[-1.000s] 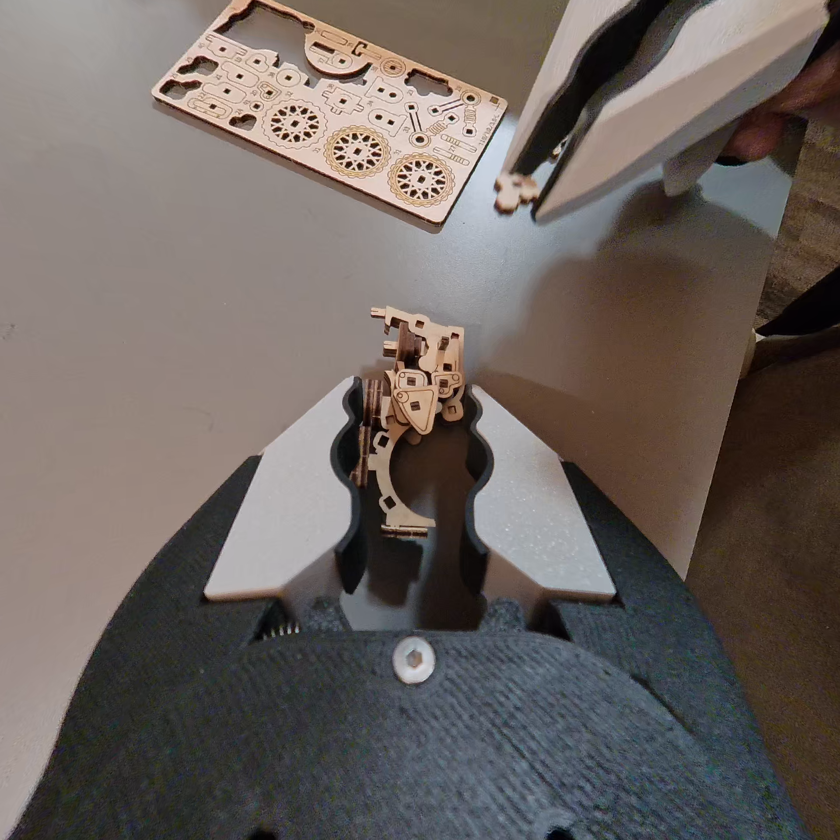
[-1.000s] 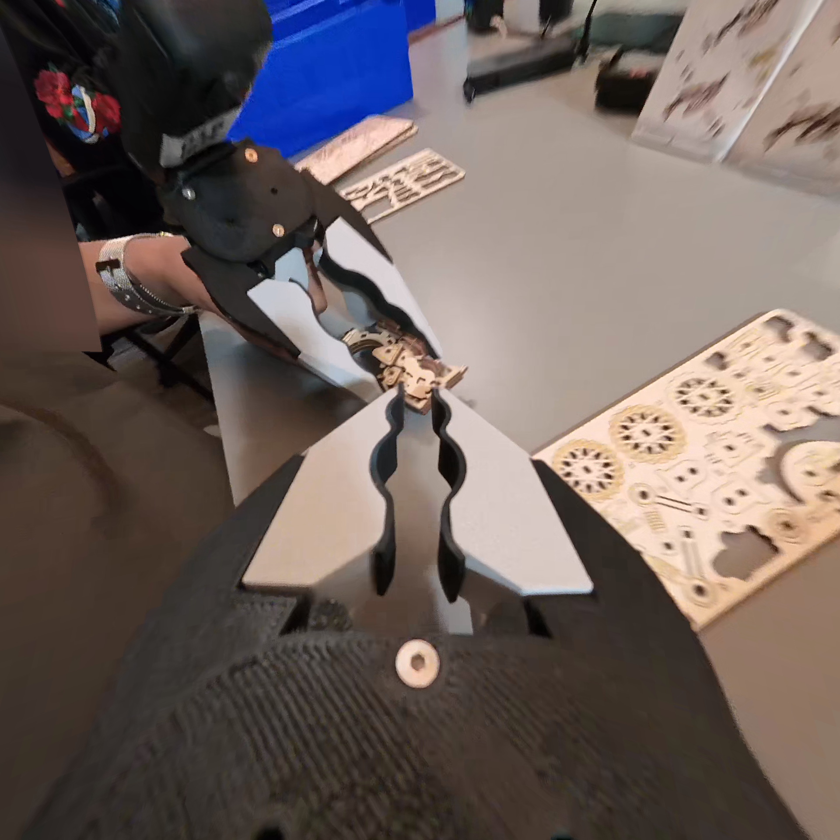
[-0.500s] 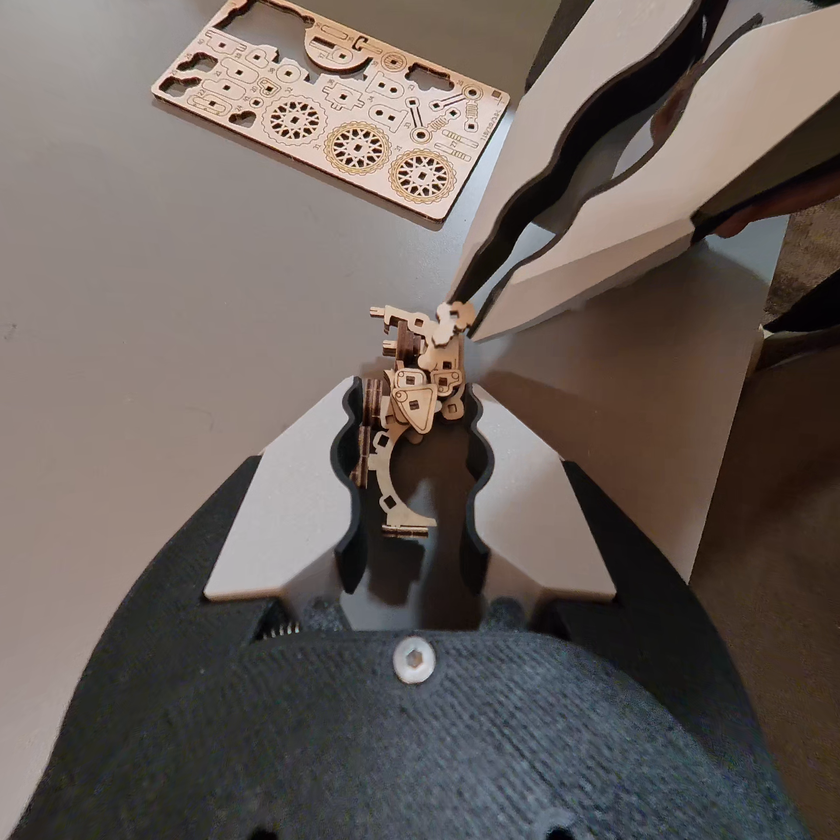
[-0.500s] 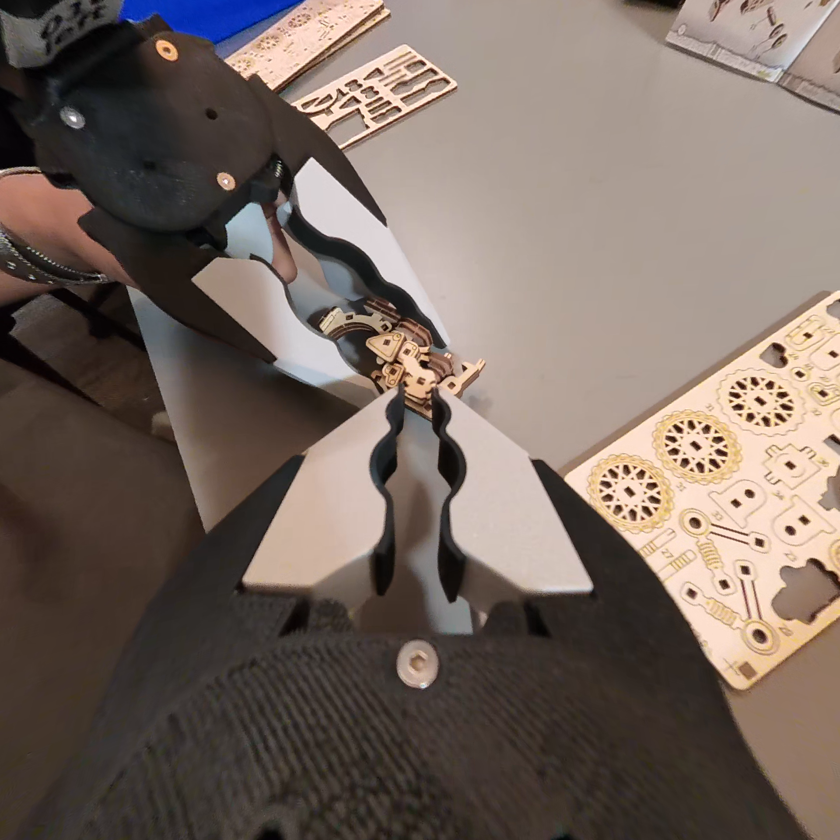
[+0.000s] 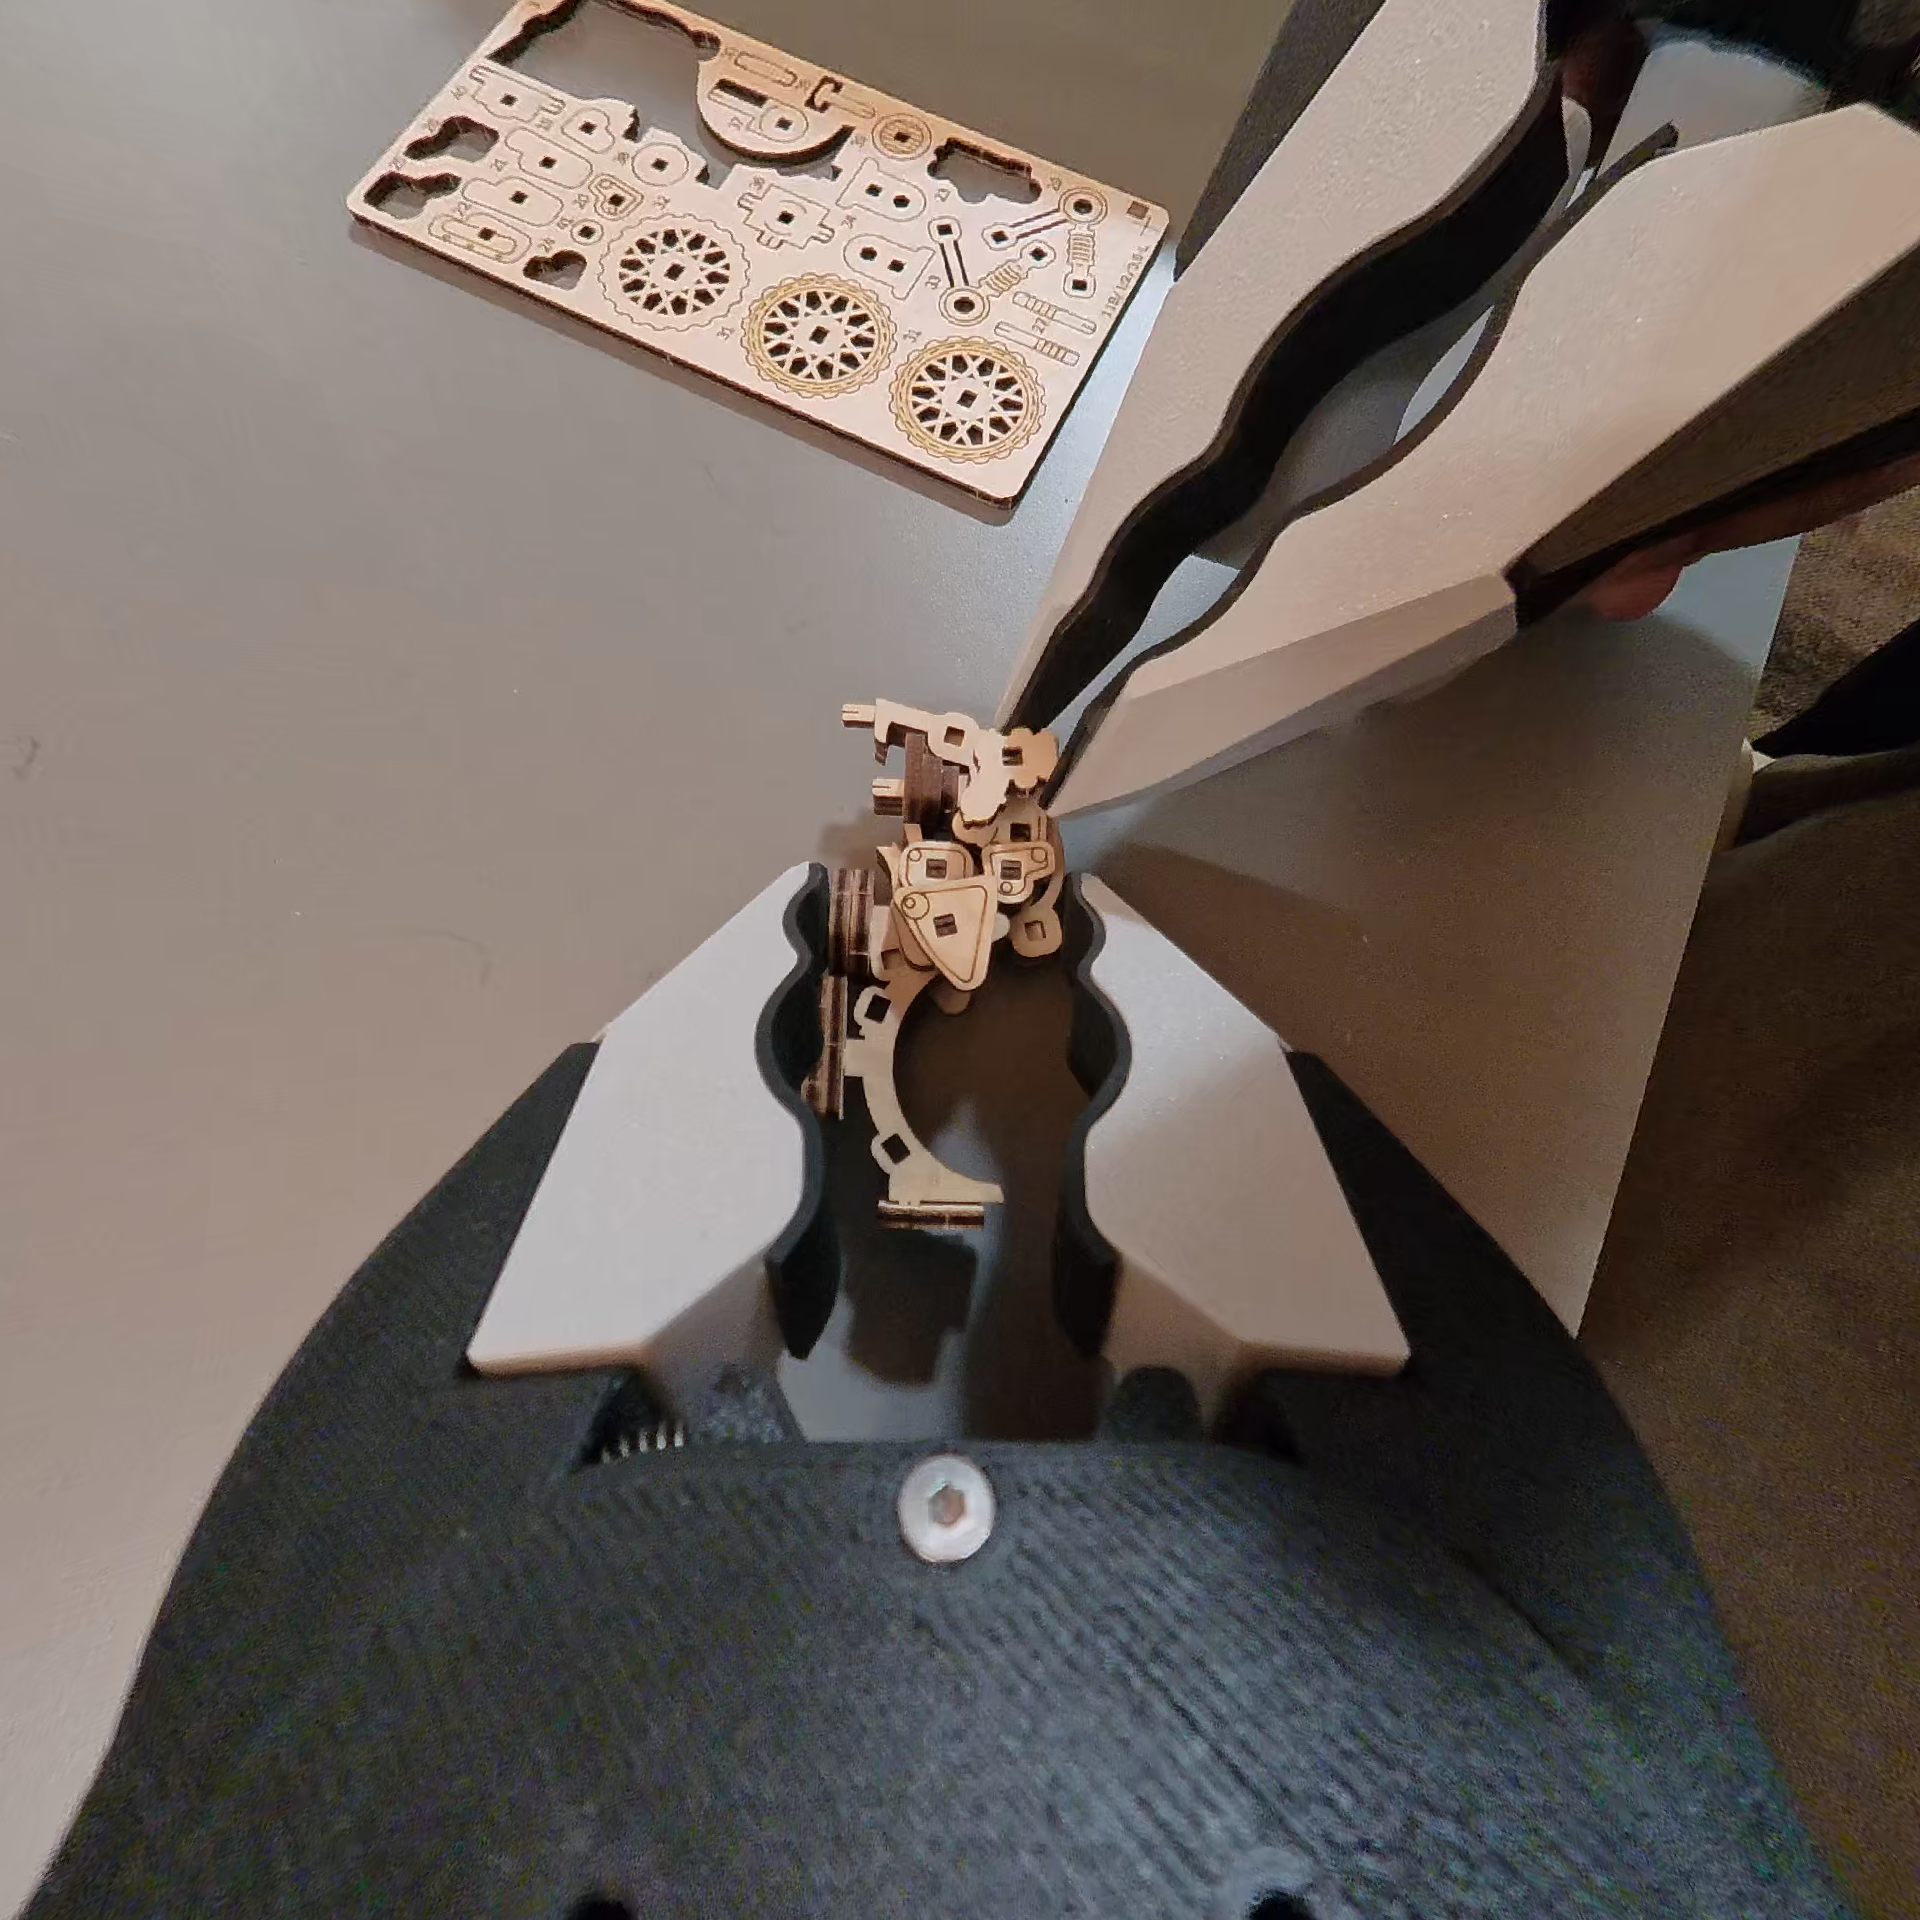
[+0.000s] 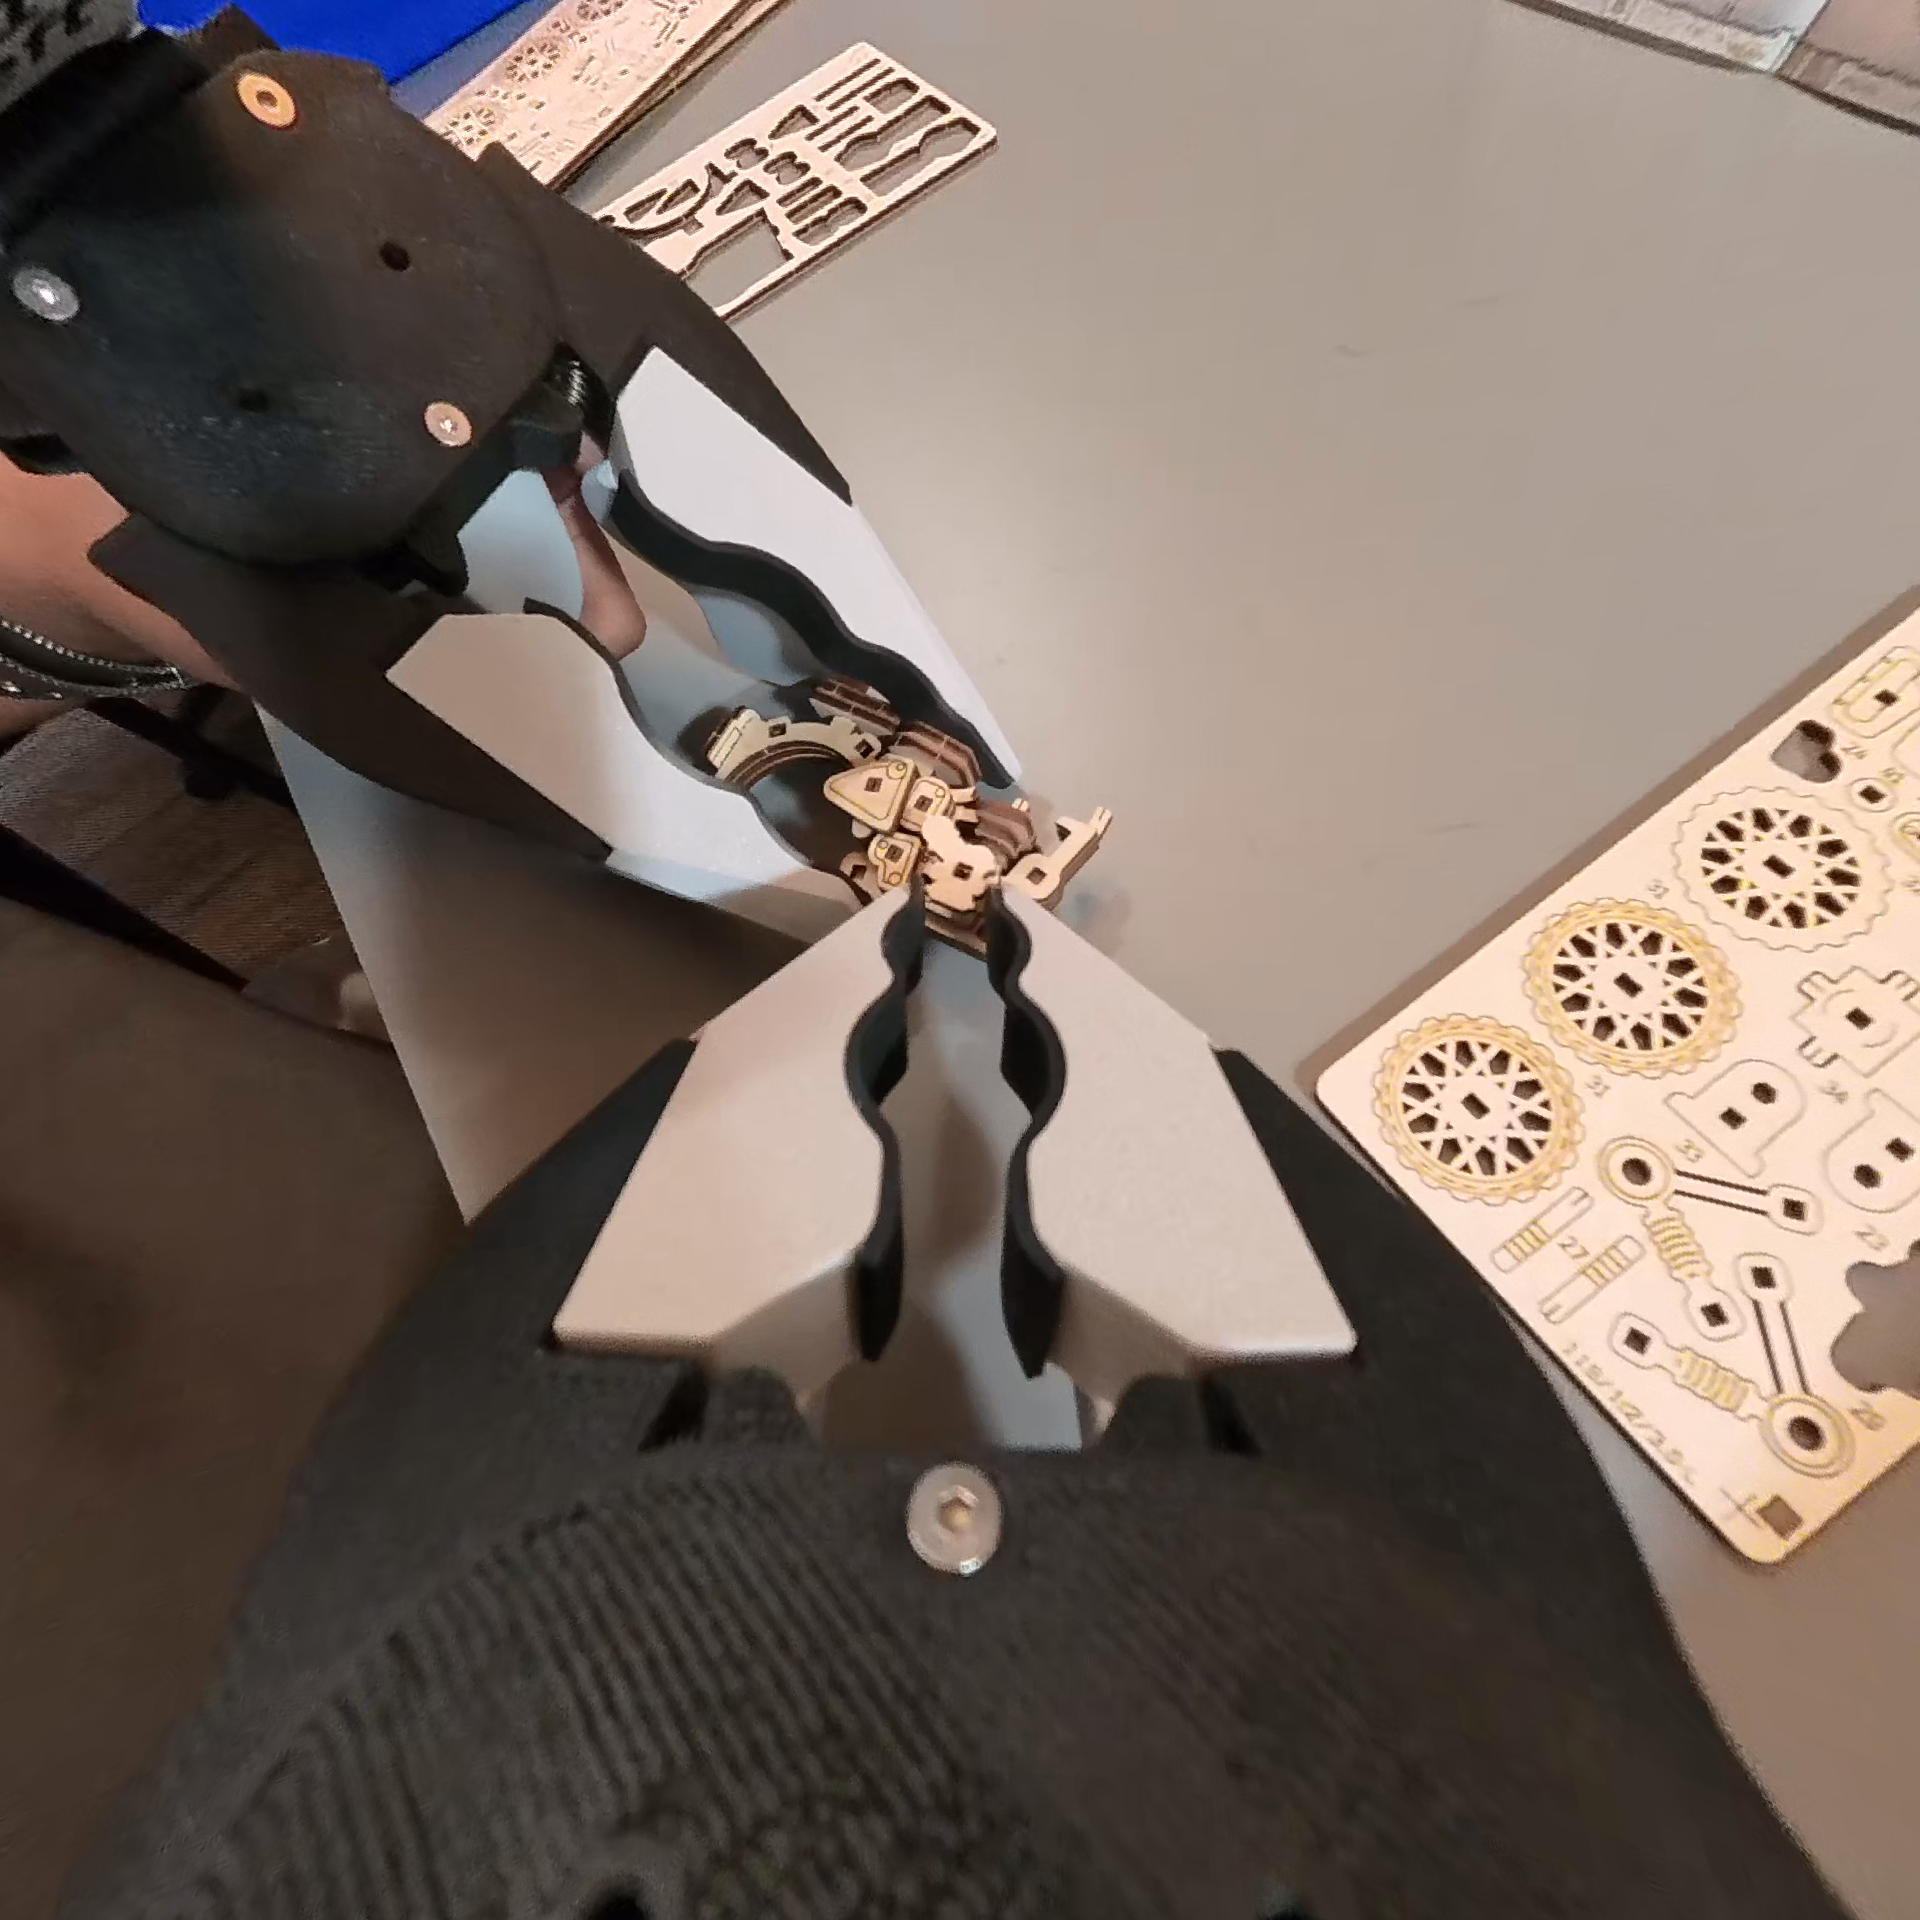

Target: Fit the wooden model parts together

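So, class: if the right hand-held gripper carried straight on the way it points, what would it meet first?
Probably the wooden model in the left hand-held gripper; the small piece at the right hand-held gripper tips already seems to touch it.

Pale wooden model (image 5: 940, 914), half built: stacked plates, a curved notched arc, a triangular plate on top, tilted, held off the table near its corner. Small lobed part (image 6: 961, 871) pressed against the model's upper end. Flat parts sheet (image 5: 769, 239) with three wheels, well apart.

Parts sheet (image 6: 1704, 1174) cut off by the right edge. Stacked sheets (image 6: 613, 73) cropped at the top. Small piece (image 6: 961, 881) partly hidden between right tongs (image 6: 956, 914).
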`<state>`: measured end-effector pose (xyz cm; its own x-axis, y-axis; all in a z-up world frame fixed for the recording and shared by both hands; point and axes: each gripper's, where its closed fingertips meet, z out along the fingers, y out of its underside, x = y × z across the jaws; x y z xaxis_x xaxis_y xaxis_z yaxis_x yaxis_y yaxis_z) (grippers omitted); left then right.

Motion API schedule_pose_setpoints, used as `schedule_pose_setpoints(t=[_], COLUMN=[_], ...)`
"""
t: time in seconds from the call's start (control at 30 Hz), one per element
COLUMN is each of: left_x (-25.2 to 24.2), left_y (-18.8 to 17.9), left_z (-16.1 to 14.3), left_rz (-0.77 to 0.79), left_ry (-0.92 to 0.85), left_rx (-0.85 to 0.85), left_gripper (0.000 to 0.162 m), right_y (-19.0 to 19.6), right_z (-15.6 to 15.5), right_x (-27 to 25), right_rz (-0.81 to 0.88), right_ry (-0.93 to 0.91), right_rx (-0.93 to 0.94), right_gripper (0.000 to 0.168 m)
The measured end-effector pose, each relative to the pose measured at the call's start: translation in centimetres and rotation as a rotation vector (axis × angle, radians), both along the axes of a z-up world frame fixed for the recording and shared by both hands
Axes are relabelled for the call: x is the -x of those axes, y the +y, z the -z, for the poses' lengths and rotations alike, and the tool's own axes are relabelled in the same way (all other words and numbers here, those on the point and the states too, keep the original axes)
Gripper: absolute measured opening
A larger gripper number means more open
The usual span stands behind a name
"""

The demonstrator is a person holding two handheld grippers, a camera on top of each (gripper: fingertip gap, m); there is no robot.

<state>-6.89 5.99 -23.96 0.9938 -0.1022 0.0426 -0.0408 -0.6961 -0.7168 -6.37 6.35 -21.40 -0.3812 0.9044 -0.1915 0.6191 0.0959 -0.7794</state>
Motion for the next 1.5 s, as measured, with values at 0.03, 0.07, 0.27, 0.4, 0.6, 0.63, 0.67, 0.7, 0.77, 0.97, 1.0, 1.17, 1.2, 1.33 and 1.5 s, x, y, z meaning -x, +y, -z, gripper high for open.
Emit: schedule_pose_setpoints(t=[0.03, 0.07, 0.27, 0.4, 0.6, 0.63, 0.67, 0.7, 0.77, 0.97, 1.0, 1.17, 1.2, 1.33, 1.5], left_x=[0.0, 0.0, 0.0, 0.0, 0.0, 0.0, -0.1, -0.1, -0.1, -0.1, -0.1, -0.1, -0.1, -0.1, 0.2], left_y=[0.0, 0.0, 0.0, 0.0, 0.0, 0.0, 0.0, 0.0, 0.0, 0.0, 0.0, 0.0, 0.0, 0.0, 0.4], left_z=[0.0, 0.0, 0.0, 0.0, 0.0, 0.0, 0.0, 0.0, 0.0, 0.0, 0.0, 0.0, -0.1, -0.5, -1.8], left_rz=[0.0, 0.0, 0.001, 0.001, 0.001, 0.001, 0.001, 0.001, 0.001, 0.001, 0.001, 0.001, 0.003, 0.002, -0.015], left_ry=[0.0, 0.0, -0.001, -0.003, -0.005, -0.005, -0.005, -0.005, -0.005, -0.005, -0.005, -0.001, -0.001, -0.029, -0.04], left_rx=[0.0, 0.0, 0.0, 0.0, 0.0, 0.0, 0.0, 0.0, 0.0, 0.0, 0.0, -0.001, -0.003, -0.027, -0.115], left_gripper=[0.044, 0.044, 0.044, 0.044, 0.044, 0.044, 0.044, 0.044, 0.044, 0.044, 0.044, 0.044, 0.043, 0.044, 0.043], right_y=[0.0, 0.0, 0.0, 0.0, 0.0, 0.0, 0.0, 0.0, 0.0, 0.1, 0.2, 0.6, 0.9, 1.9, 2.2], right_z=[0.0, 0.0, 0.1, 0.1, 0.1, 0.1, 0.1, 0.0, 0.0, -0.1, -0.1, -0.5, -0.4, -0.6, -1.9], right_x=[0.0, 0.0, -0.1, 0.0, -0.1, -0.1, -0.1, -0.1, -0.1, -0.2, -0.2, -0.2, -0.3, -0.4, -0.3], right_rz=[0.001, 0.002, 0.002, -0.001, -0.006, -0.007, -0.008, -0.009, -0.008, -0.008, -0.008, 0.015, 0.03, 0.075, 0.094], right_ry=[-0.001, -0.003, -0.004, 0.0, 0.009, 0.01, 0.011, 0.012, 0.015, 0.02, 0.024, 0.022, 0.003, -0.053, -0.073], right_rx=[0.0, 0.001, -0.005, -0.015, -0.028, -0.028, -0.028, -0.027, -0.027, -0.029, -0.028, 0.075, 0.113, 0.34, 0.64], right_gripper=[0.01, 0.01, 0.01, 0.01, 0.01, 0.01, 0.01, 0.01, 0.011, 0.013, 0.013, 0.02, 0.021, 0.03, 0.041])
